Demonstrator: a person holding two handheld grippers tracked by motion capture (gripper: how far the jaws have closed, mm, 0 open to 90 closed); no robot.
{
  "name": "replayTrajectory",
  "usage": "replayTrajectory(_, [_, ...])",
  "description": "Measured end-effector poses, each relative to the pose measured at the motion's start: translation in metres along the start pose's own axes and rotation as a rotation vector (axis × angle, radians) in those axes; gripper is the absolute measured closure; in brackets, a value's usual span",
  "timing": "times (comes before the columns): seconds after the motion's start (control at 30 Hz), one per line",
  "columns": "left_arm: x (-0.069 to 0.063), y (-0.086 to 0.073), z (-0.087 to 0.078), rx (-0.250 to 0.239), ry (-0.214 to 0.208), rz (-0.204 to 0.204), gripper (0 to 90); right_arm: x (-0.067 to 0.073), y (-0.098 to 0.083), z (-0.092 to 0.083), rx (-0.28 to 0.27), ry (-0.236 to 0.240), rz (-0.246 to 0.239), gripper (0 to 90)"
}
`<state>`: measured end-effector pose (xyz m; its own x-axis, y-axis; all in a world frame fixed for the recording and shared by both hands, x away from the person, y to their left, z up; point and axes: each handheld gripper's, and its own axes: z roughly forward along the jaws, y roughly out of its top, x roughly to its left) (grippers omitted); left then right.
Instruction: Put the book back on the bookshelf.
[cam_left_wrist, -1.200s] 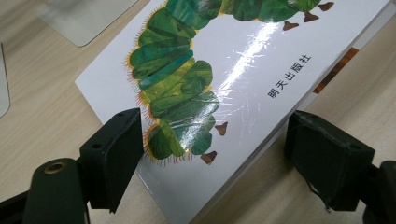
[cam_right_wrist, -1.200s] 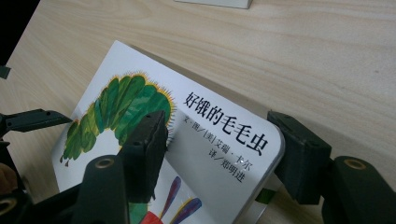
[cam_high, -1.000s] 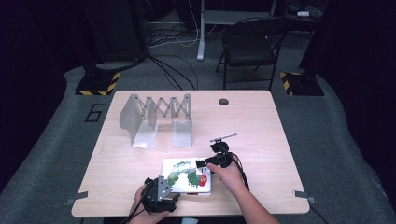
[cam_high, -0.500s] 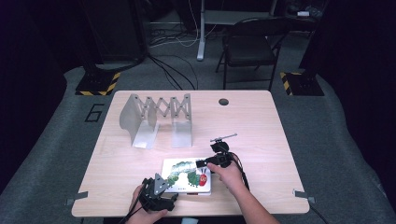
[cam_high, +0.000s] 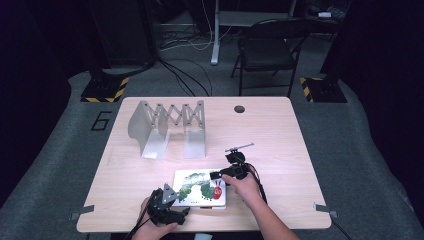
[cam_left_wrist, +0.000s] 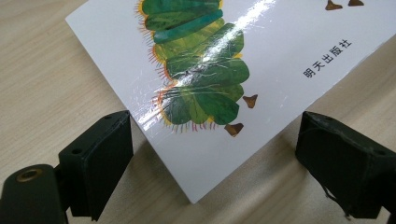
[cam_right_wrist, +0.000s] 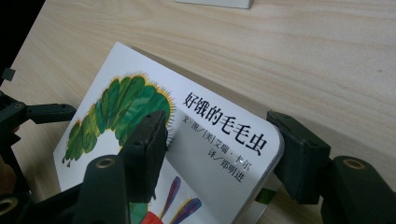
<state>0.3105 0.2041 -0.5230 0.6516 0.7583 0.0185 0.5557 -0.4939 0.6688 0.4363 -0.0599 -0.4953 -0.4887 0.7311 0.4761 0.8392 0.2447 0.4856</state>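
Between the spread jaws of the left gripper (cam_left_wrist: 212, 158) lies the picture book (cam_left_wrist: 243, 70) corner, gripper barely shifted since earlier. Right gripper (cam_right_wrist: 224, 154), jaws also spread, straddles the far corner; a two-handed lift looks next.

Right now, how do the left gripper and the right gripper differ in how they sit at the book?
The left gripper is at the book's near corner, which points between its open jaws untouched; the right gripper is at the far edge. The right gripper's jaws straddle a rounded corner, one over the cover, one outside. Both are open and low by the table.
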Motion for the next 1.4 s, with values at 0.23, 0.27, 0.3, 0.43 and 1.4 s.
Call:
replayTrajectory(0.23, [0.004, 0.0, -0.001, 0.004, -0.024, 0.003, 12.7, 0.0, 0.0, 0.001, -0.007, 0.0, 0.001, 39.4])
replayTrajectory(0.27, [0.004, 0.0, -0.001, -0.002, -0.026, -0.007, 12.9, -0.001, 0.0, 0.001, -0.004, 0.001, 0.003, 39.4])
replayTrajectory(0.3, [0.005, 0.0, -0.002, 0.001, -0.032, -0.002, 13.2, -0.001, 0.0, 0.001, -0.001, 0.004, 0.002, 39.4])
replayTrajectory(0.43, [0.008, 0.001, -0.003, -0.001, -0.052, -0.01, 14.1, -0.002, 0.0, 0.001, 0.007, 0.008, 0.002, 39.5])
replayTrajectory(1.4, [0.028, 0.006, -0.009, -0.062, -0.08, -0.123, 19.3, -0.004, -0.001, 0.001, 0.015, 0.001, -0.003, 40.3])
